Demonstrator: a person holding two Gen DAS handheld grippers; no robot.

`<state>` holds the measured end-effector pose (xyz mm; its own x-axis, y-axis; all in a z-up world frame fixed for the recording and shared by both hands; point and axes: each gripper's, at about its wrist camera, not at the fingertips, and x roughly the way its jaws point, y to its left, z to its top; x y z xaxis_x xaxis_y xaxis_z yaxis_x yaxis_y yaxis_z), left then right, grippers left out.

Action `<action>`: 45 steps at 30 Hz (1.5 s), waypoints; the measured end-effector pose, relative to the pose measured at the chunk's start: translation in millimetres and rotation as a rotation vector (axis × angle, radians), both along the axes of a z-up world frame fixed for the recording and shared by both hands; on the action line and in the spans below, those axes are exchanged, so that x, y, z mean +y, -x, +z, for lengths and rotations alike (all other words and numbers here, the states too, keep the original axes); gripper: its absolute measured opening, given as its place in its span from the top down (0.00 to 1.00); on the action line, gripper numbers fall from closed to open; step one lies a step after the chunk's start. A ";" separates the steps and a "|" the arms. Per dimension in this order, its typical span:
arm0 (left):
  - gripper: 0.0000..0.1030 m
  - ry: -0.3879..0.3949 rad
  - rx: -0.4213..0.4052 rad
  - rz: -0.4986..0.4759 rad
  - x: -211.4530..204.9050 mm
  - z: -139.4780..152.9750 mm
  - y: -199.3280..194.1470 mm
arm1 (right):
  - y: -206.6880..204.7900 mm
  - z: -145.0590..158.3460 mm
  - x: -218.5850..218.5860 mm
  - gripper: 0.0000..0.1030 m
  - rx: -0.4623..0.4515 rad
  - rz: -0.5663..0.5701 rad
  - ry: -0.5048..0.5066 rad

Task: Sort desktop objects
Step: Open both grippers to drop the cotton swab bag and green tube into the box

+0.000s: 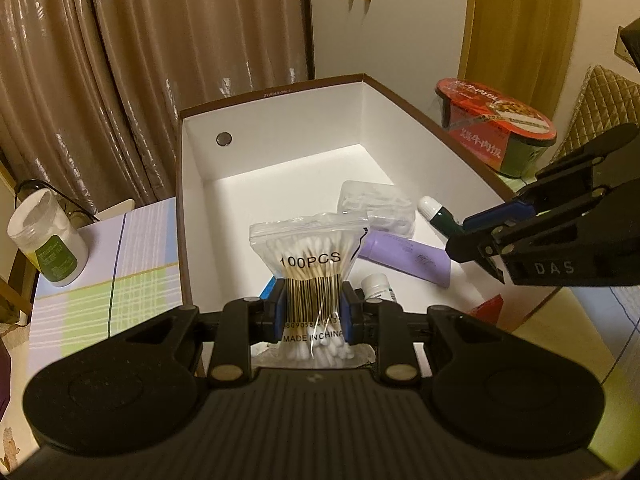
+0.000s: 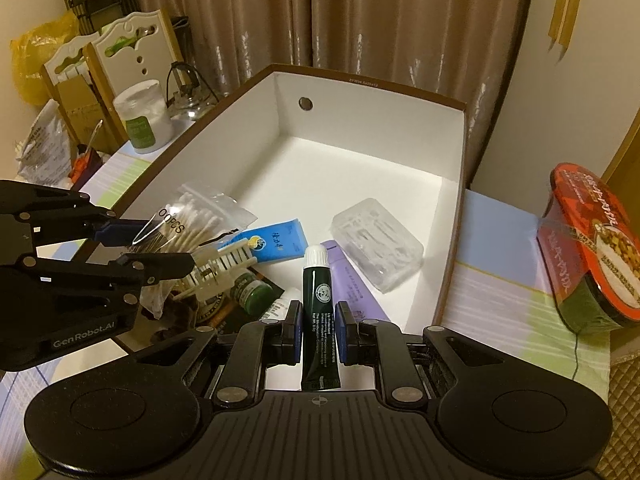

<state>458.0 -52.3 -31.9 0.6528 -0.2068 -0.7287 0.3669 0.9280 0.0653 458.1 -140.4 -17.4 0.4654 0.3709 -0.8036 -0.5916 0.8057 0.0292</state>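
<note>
My left gripper [image 1: 312,312] is shut on a clear zip bag of cotton swabs [image 1: 310,256], held upright over the near end of a white box with a brown rim [image 1: 280,92]. My right gripper [image 2: 318,332] is shut on a dark green tube [image 2: 318,300] with a white cap, also over the box [image 2: 360,80]. In the left wrist view the right gripper [image 1: 460,236] comes in from the right with the tube [image 1: 436,214]. The right wrist view shows the left gripper [image 2: 160,246] and its bag [image 2: 188,216] at the left.
In the box lie a clear plastic case [image 2: 378,252], a purple tube [image 2: 352,284], a blue packet [image 2: 276,244], a white brush head [image 2: 224,264] and a small green jar [image 2: 252,292]. A noodle bowl [image 2: 592,248] stands right of the box, a white jar [image 1: 48,240] left.
</note>
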 end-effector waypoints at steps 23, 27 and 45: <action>0.76 -0.013 -0.003 0.006 -1.2 -5.8 -3.5 | -3.9 -10.6 3.0 0.85 0.008 -0.002 0.009; 0.70 -0.010 -0.012 0.011 -0.4 -5.4 -3.2 | -4.0 -11.1 3.7 0.85 0.007 -0.001 0.011; 0.70 -0.002 -0.024 0.022 3.3 -1.4 -1.5 | -5.8 -11.6 6.3 0.85 0.000 -0.003 0.012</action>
<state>459.5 -49.0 -33.4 0.6748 -0.1904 -0.7130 0.3443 0.9358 0.0759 463.8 -134.1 -29.1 0.4662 0.3599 -0.8082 -0.5895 0.8075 0.0195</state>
